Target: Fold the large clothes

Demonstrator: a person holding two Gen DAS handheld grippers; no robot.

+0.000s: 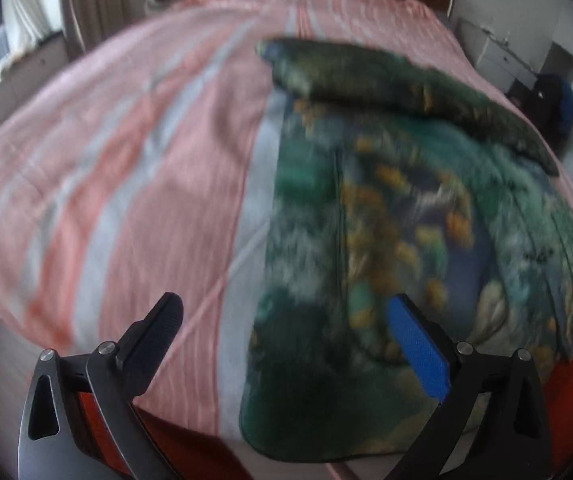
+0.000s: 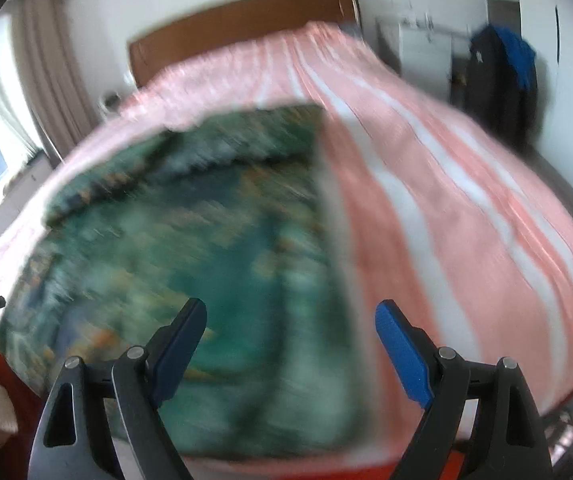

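While both views blur, the left gripper (image 1: 286, 320) hangs released, empty, above the bed (image 1: 126, 160); a green garment (image 1: 386, 240) lies flat there, and the right gripper (image 2: 290, 324) gapes empty too.

bedspread (image 1: 134, 168) left of garment (image 1: 386, 220): bare | headboard (image 2: 238, 28) behind
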